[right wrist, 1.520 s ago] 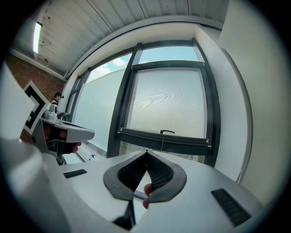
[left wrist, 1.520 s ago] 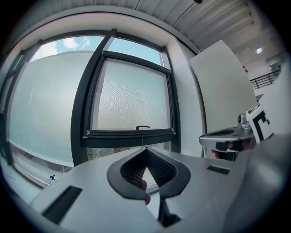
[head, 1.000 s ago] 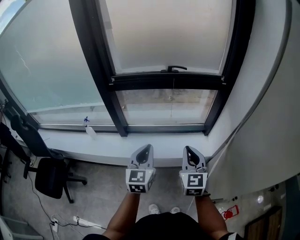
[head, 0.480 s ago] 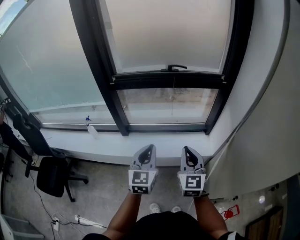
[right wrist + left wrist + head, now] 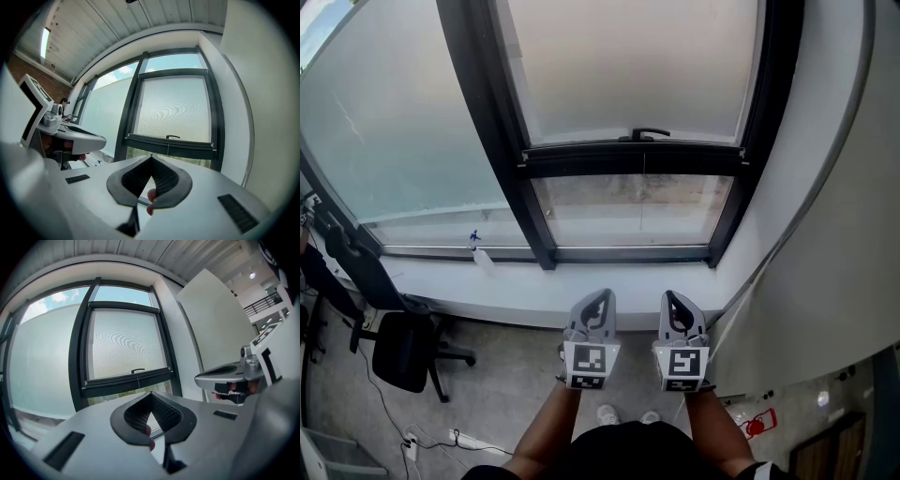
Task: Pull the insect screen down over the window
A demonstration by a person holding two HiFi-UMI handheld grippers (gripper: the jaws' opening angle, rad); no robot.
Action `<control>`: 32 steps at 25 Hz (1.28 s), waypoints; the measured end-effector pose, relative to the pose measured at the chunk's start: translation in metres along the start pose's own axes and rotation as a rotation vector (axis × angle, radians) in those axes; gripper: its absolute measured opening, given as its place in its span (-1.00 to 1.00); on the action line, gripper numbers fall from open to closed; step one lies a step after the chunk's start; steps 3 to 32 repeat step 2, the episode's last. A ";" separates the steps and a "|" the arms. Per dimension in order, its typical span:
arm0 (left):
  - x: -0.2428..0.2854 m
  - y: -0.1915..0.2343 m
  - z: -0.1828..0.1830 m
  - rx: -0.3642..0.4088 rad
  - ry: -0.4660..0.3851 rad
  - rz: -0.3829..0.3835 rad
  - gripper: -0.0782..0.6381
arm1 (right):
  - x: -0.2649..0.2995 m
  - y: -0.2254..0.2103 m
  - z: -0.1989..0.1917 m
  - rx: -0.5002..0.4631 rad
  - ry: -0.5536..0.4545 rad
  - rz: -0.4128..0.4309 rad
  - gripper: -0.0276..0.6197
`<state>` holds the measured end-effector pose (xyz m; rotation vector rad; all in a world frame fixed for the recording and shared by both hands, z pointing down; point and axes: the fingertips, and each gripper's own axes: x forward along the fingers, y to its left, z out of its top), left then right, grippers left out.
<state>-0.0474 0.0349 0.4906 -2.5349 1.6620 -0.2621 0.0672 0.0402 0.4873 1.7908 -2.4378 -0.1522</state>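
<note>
Left gripper (image 5: 600, 294) has edged nearer the right gripper (image 5: 669, 295)

The head view looks steeply down from above and behind the left claw (image 5: 602, 294) and the right claw (image 5: 667, 294), with the window (image 5: 502, 141) well ahead of both. The left gripper view and the right gripper view each ride close over their own claw and face level toward that window. Each catches the other claw at its edge. All three views share the handle (image 5: 649, 135).
</note>
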 end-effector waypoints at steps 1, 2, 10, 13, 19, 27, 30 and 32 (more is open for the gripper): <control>0.000 -0.001 0.000 0.002 0.001 0.000 -0.77 | 0.000 0.001 0.001 0.005 0.000 0.004 -0.91; 0.001 -0.002 0.000 0.004 0.003 -0.001 -0.77 | 0.000 0.001 0.002 0.008 0.000 0.007 -0.91; 0.001 -0.002 0.000 0.004 0.003 -0.001 -0.77 | 0.000 0.001 0.002 0.008 0.000 0.007 -0.91; 0.001 -0.002 0.000 0.004 0.003 -0.001 -0.77 | 0.000 0.001 0.002 0.008 0.000 0.007 -0.91; 0.001 -0.002 0.000 0.004 0.003 -0.001 -0.77 | 0.000 0.001 0.002 0.008 0.000 0.007 -0.91; 0.001 -0.002 0.000 0.004 0.003 -0.001 -0.77 | 0.000 0.001 0.002 0.008 0.000 0.007 -0.91; 0.001 -0.002 0.000 0.004 0.003 -0.001 -0.77 | 0.000 0.001 0.002 0.008 0.000 0.007 -0.91; 0.001 -0.002 0.000 0.004 0.003 -0.001 -0.77 | 0.000 0.001 0.002 0.008 0.000 0.007 -0.91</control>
